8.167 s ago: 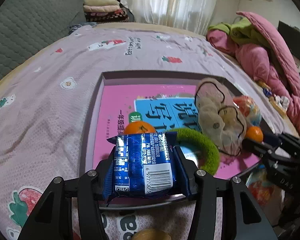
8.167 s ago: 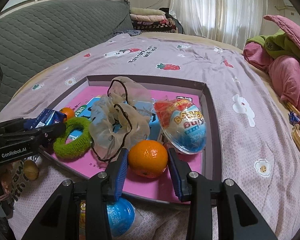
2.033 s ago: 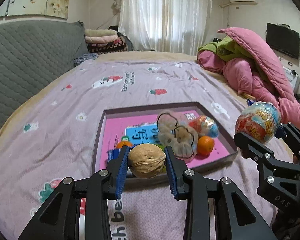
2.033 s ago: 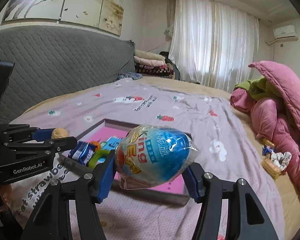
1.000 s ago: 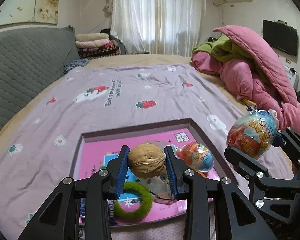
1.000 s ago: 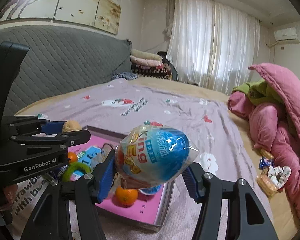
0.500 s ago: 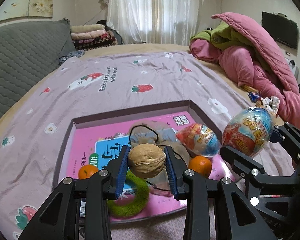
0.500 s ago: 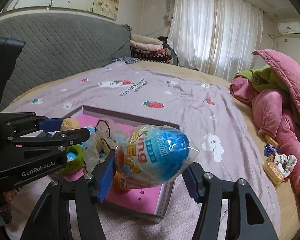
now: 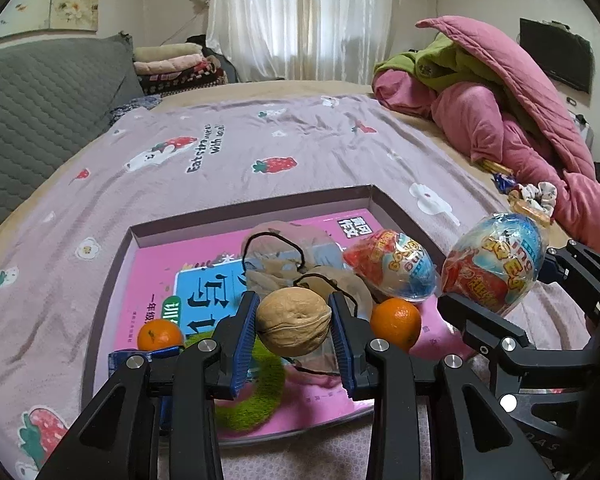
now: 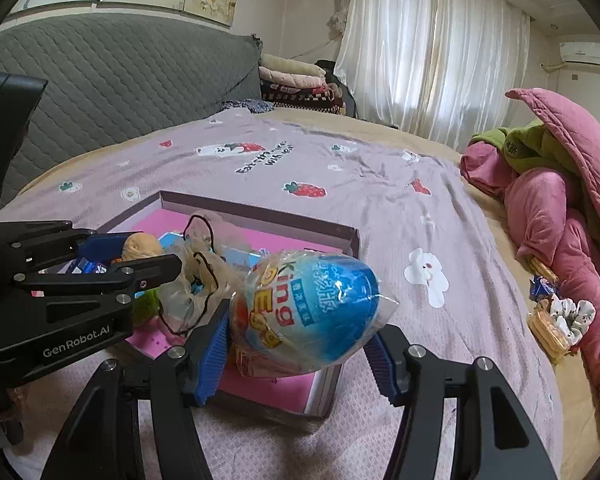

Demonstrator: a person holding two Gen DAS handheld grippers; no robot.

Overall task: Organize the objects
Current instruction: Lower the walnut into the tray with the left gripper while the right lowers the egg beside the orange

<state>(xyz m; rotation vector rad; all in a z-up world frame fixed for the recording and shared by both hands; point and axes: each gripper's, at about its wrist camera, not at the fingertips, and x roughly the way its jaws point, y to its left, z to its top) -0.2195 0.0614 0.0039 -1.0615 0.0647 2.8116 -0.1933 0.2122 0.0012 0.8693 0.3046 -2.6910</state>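
Note:
My left gripper (image 9: 294,322) is shut on a brown walnut (image 9: 294,321) and hangs over the near part of a shallow grey box (image 9: 256,204) lined with a pink book. My right gripper (image 10: 304,320) is shut on a wrapped blue and red toy egg (image 10: 310,312), also seen as the toy egg (image 9: 496,262), held above the box's near right corner (image 10: 324,400). Inside the box lie a second toy egg (image 9: 392,264), two oranges (image 9: 396,322) (image 9: 160,334), a sheer scrunchie (image 9: 288,256), a green ring (image 9: 256,400) and a blue snack packet (image 9: 140,354).
The box rests on a purple strawberry-print bedspread (image 9: 260,144). A pink and green quilt pile (image 9: 500,92) lies at the right, with small wrapped snacks (image 10: 552,316) beside it. A grey padded headboard (image 10: 120,76) and folded blankets (image 10: 296,80) stand at the back.
Both grippers have sunk toward the box with their loads still held. The box and its contents look nearer and larger than a second ago.

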